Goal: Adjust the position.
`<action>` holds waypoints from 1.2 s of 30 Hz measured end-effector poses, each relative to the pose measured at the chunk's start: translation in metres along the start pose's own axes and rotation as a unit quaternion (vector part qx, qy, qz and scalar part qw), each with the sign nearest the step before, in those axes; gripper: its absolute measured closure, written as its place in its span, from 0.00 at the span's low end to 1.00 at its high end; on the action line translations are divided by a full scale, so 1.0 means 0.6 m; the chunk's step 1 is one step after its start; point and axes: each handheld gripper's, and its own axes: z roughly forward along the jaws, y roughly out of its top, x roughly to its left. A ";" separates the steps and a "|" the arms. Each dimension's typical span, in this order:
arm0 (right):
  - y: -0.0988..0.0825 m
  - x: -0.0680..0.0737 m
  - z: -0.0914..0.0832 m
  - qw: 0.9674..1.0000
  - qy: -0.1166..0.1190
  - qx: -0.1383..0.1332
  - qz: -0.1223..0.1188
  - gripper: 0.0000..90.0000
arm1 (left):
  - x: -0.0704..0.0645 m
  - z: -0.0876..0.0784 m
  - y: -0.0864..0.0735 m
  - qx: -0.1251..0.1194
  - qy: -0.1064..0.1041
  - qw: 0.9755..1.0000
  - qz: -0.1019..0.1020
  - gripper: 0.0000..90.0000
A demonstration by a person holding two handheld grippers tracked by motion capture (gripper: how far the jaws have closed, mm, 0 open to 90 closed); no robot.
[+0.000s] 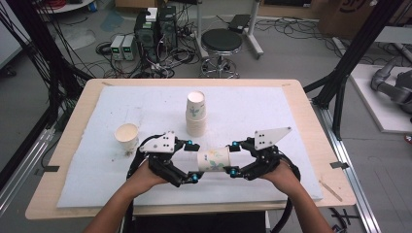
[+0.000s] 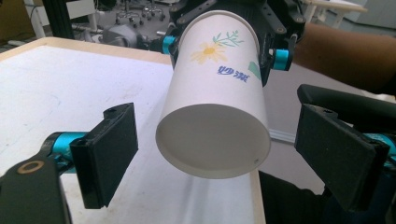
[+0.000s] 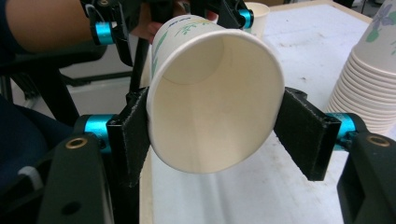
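Our right gripper [image 1: 234, 158] pinches the wide mouth of the flowered paper cup [image 1: 214, 159], whose bottom end floats between the wide-apart pads of our left gripper [image 1: 191, 161], so we should squeeze softly and hold it level, away from the cup stack [image 1: 196, 113] behind.

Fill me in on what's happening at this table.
A person works two handheld grippers over a white mat. The right gripper clamps a flowered paper cup at its mouth, holding it on its side in the air. The left gripper stands open around the cup's base. A cup stack and a single cup stand behind.
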 end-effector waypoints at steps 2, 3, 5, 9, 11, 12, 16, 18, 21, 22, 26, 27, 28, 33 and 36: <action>0.004 -0.001 0.000 1.000 -0.001 0.011 -0.004 0.35 | 0.000 0.000 0.002 0.004 0.004 1.000 0.001 0.15; 0.007 -0.001 0.000 1.000 -0.003 0.018 -0.007 0.35 | 0.001 -0.001 0.003 0.009 0.007 1.000 0.003 0.15; 0.013 -0.001 0.001 0.999 -0.007 0.034 -0.015 0.35 | 0.001 0.001 0.006 0.021 0.015 1.000 0.010 0.15; 0.027 0.000 0.006 0.997 -0.017 0.068 -0.036 0.35 | 0.001 0.007 0.011 0.045 0.018 0.999 0.017 0.15; 0.034 0.001 0.008 0.996 -0.016 0.084 -0.040 0.35 | 0.002 0.010 0.013 0.059 0.020 0.998 0.021 0.15; 0.038 0.002 0.009 0.995 -0.016 0.090 -0.044 0.35 | 0.002 0.012 0.014 0.065 0.020 0.997 0.023 0.15; 0.051 0.003 0.014 0.990 -0.020 0.126 -0.059 0.35 | 0.001 0.021 0.016 0.090 0.020 0.995 0.032 0.15; 0.057 0.004 0.017 0.988 -0.020 0.139 -0.065 0.35 | 0.000 0.025 0.017 0.103 0.020 0.994 0.037 0.15; 0.065 0.006 0.022 0.984 -0.020 0.160 -0.075 0.35 | -0.001 0.030 0.018 0.116 0.022 0.992 0.043 0.15; 0.068 0.007 0.024 0.983 -0.022 0.167 -0.078 0.35 | 0.000 0.032 0.018 0.116 0.022 0.992 0.044 0.15; 0.077 0.011 0.031 0.978 -0.024 0.186 -0.091 0.35 | 0.000 0.037 0.018 0.126 0.026 0.991 0.047 0.15; 0.079 0.012 0.033 0.976 -0.026 0.192 -0.094 0.35 | 0.000 0.038 0.017 0.128 0.026 0.990 0.047 0.15; 0.081 0.012 0.035 0.975 -0.029 0.197 -0.097 0.35 | 0.000 0.039 0.017 0.132 0.026 0.990 0.048 0.15; 0.088 0.014 0.048 0.968 -0.029 0.224 -0.108 0.35 | 0.001 0.045 0.014 0.148 0.030 0.987 0.055 0.16; 0.092 0.014 0.056 0.963 -0.030 0.242 -0.113 0.35 | 0.001 0.048 0.013 0.157 0.031 0.985 0.057 0.16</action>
